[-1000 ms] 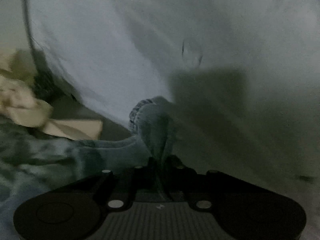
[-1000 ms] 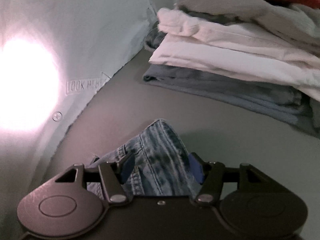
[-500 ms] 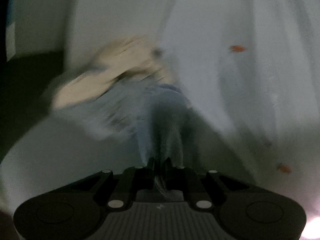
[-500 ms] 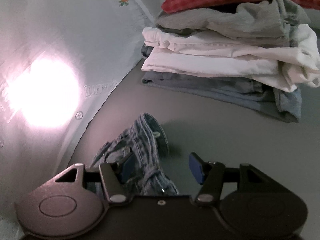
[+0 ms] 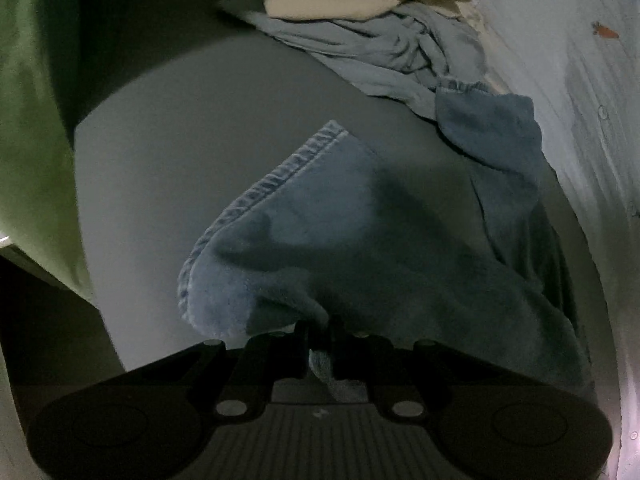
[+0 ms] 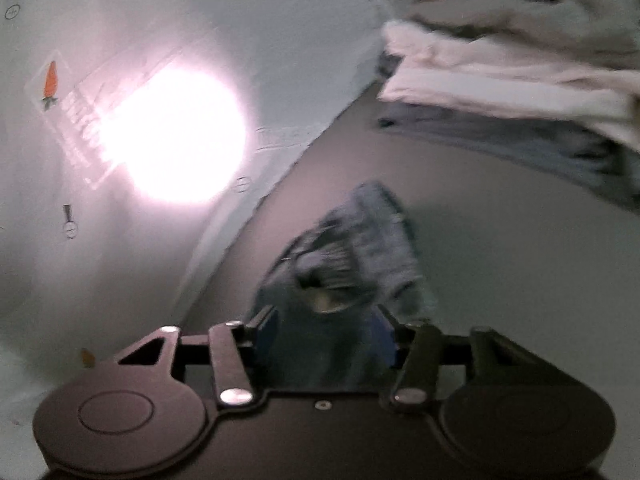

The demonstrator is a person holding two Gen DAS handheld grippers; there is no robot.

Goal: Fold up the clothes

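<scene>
A pair of blue denim shorts (image 5: 360,240) lies spread on the grey table (image 5: 180,140), its stitched hem toward the left. My left gripper (image 5: 319,332) is shut on the near edge of the denim. In the right wrist view the same denim (image 6: 352,248) bunches up between the fingers of my right gripper (image 6: 326,332). The right jaws stand apart with cloth between them, not clamped. That view is motion-blurred.
A crumpled light-blue and cream pile (image 5: 380,40) lies at the back in the left wrist view. A white carrot-print sheet (image 6: 120,80) with a bright glare runs along one side. A stack of folded clothes (image 6: 520,80) with a red item on top stands at the right.
My left gripper has swung round and laid the denim out flat on the table. My right gripper opened off the denim and now moves forward over it again.
</scene>
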